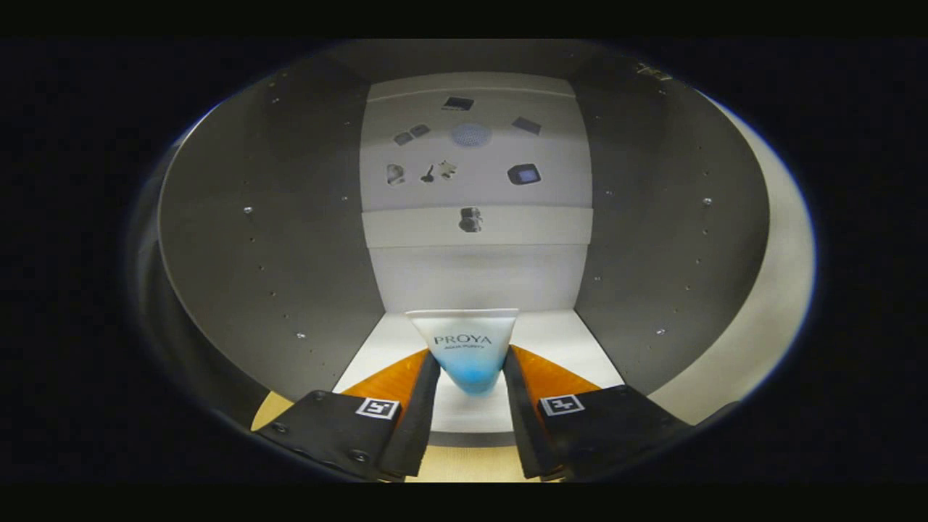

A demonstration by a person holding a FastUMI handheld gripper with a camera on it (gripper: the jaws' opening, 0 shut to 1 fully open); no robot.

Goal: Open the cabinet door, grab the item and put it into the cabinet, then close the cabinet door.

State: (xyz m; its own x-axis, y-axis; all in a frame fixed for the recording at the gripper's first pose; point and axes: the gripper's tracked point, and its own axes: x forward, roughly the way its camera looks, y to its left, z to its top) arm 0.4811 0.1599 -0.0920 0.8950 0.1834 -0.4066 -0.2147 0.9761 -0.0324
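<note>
Pinching tube [470, 348] between both fingers of hand-held gripper [470, 377], inside open cabinet [290, 217], above its floor; likely light, soft, slippery; gripping mid-body, near the narrow end.

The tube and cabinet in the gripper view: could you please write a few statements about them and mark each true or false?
1. The tube sits between the fingers of the gripper. True.
2. The tube lies flat on its side beyond the fingers. False: it stands on end between them, wide crimped end up.
3. The cabinet is open, its inside in view. True.
4. The cabinet's floor is dark like its side walls. False: it is pale, and the walls are dark.
5. Small items show on the back wall. True.
</note>
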